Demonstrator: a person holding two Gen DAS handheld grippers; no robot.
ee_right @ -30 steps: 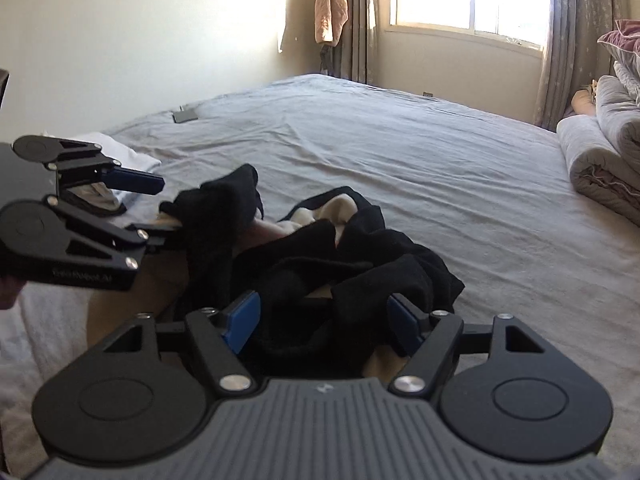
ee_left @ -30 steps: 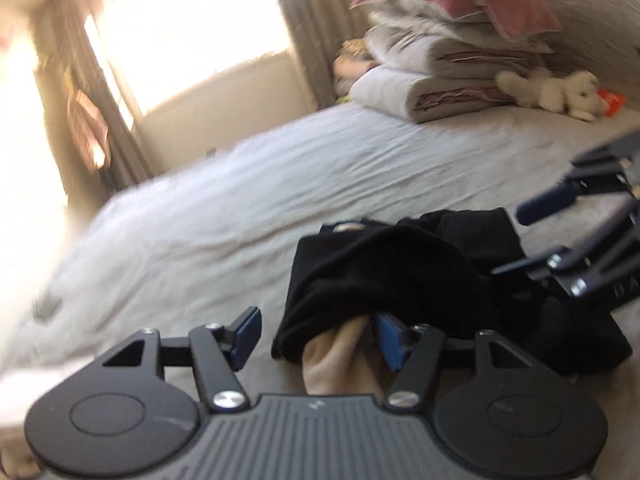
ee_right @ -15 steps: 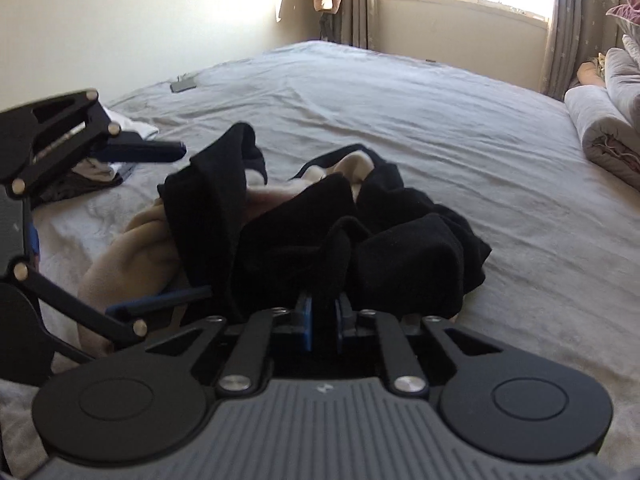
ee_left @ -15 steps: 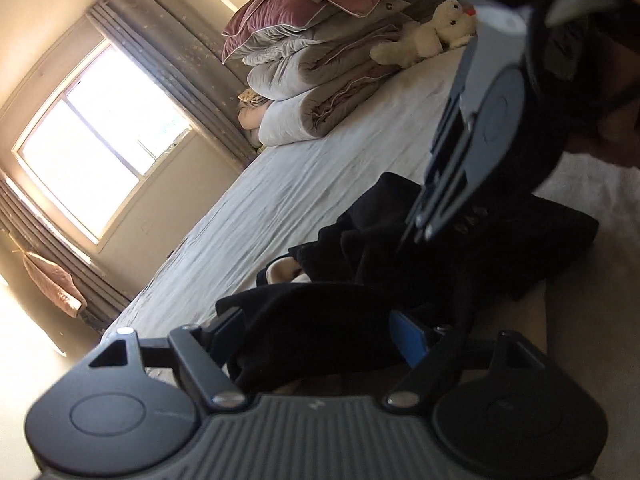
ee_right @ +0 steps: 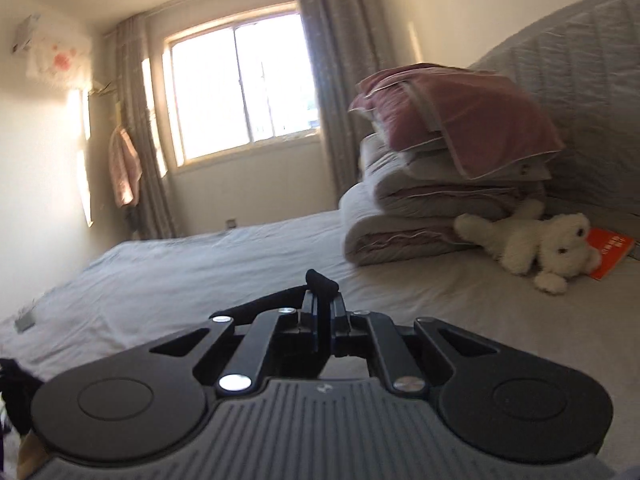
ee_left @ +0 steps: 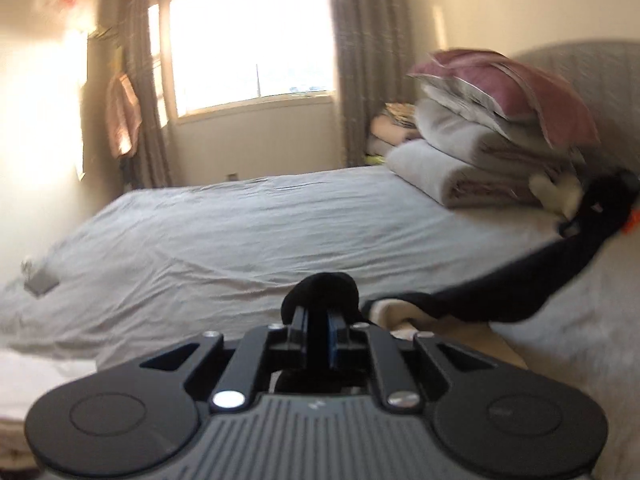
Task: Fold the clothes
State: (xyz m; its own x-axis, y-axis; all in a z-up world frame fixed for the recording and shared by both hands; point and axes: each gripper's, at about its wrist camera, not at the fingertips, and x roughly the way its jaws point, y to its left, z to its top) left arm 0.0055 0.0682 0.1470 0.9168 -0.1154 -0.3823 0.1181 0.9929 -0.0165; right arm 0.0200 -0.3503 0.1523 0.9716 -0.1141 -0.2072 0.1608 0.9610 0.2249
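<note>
Both claws have lifted: left claw (ee_left: 316, 330) and right claw (ee_right: 322, 320) clench the garment (ee_left: 480, 296), stretching it flat for folding.

Left hand-held gripper (ee_left: 317, 326) closing, pads pinched on black cloth, right hand-held gripper (ee_right: 323, 322) clamped likewise

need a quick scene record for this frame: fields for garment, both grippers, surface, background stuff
garment: black garment with a beige part, stretched between the two grippers
left gripper: closing, black fabric pinched between its pads
right gripper: shut on a fold of the black garment
surface: bed with a grey sheet
background: stack of folded bedding topped by a pink pillow, white plush toy, orange book, window with grey curtains
blur: left wrist view is motion-blurred
</note>
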